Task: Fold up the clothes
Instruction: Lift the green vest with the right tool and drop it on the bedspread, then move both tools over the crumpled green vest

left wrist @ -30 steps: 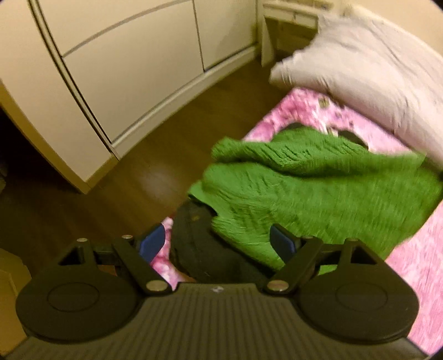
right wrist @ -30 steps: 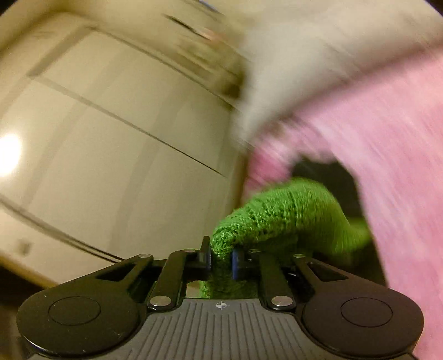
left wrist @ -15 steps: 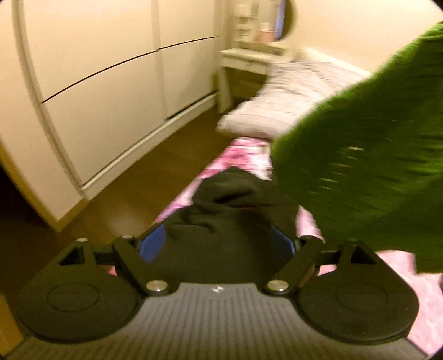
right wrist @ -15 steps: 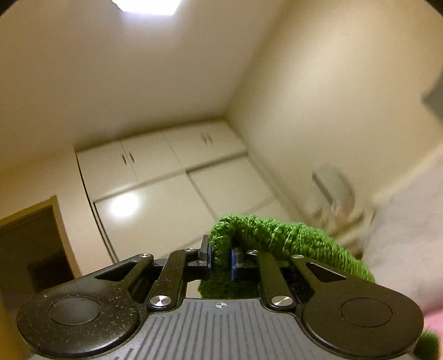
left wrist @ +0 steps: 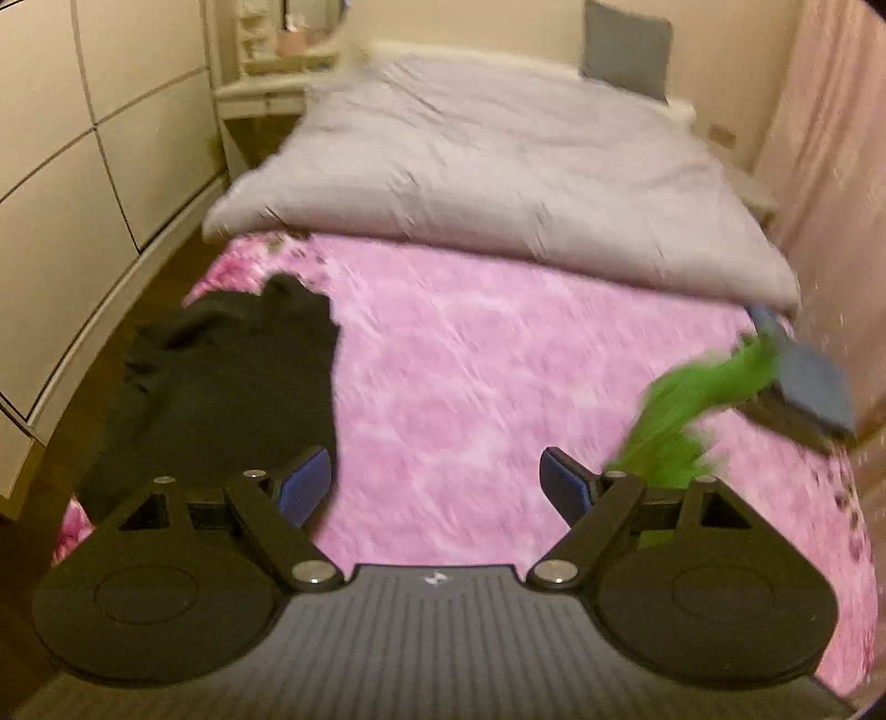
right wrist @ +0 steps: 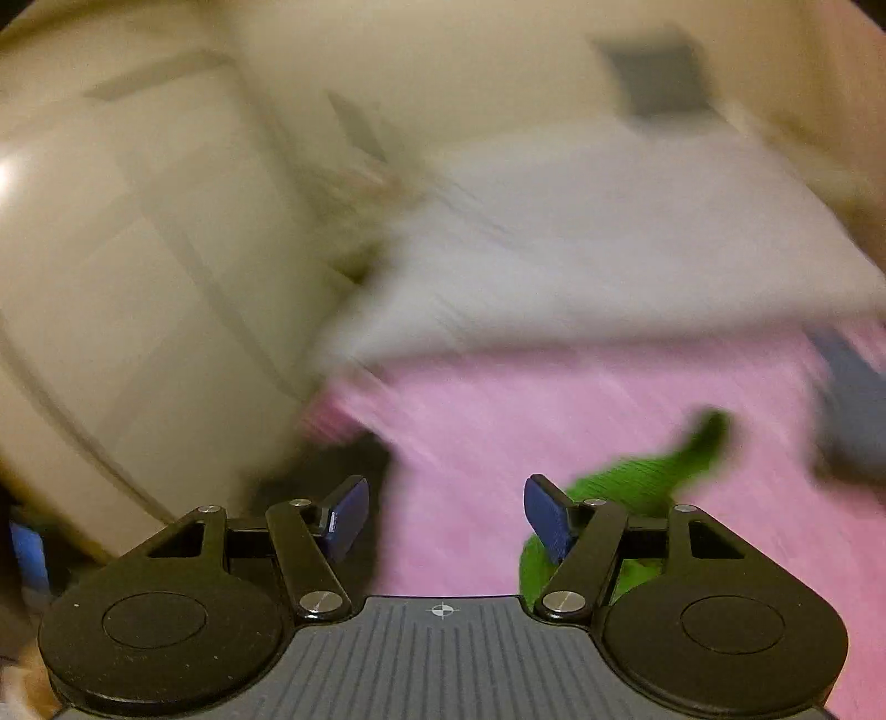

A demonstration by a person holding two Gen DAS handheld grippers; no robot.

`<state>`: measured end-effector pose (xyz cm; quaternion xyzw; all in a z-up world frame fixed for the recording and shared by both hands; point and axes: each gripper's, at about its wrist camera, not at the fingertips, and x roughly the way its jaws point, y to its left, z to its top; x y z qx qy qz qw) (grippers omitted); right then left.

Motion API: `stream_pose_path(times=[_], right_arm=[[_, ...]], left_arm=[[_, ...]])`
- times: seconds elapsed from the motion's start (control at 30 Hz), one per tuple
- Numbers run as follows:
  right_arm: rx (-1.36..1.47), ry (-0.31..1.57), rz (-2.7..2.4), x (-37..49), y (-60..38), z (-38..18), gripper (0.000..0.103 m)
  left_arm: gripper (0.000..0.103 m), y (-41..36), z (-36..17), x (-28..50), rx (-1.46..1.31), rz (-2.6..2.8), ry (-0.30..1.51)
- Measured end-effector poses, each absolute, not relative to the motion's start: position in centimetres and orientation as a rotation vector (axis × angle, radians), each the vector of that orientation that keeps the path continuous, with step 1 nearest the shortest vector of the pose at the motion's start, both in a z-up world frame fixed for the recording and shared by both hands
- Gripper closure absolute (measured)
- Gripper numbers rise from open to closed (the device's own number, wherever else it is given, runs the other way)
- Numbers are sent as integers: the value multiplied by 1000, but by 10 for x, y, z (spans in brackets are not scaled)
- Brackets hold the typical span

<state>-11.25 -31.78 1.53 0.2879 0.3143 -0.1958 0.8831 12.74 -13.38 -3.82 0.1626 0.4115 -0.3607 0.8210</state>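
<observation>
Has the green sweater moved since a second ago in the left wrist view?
Yes. The green sweater went from covering the black garment to the pink bedspread's right side.

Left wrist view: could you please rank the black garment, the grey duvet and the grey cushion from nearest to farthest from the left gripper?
1. Black garment, on the left, just ahead of the left gripper.
2. Grey duvet, across mid-bed.
3. Grey cushion, against the far wall.

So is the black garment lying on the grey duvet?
No, the black garment lies on the pink sheet, in front of the grey duvet.
</observation>
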Motion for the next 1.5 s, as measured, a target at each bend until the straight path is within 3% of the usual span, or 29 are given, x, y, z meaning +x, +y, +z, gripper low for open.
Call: stream_pose_path(times=[0.17, 0.27, 0.7, 1.5], right_arm=[[574, 984, -588, -191, -322, -75, 37], [607, 1048, -564, -228, -321, -97, 37], [656, 994, -573, -280, -334, -75, 36], [824, 973, -782, -224, -241, -96, 34]], left_arm=[[23, -149, -68, 62, 430, -755, 930], [23, -156, -82, 28, 467, -746, 953], [23, -195, -84, -56, 610, -888, 895], [23, -170, -111, 19, 812, -1130, 881]])
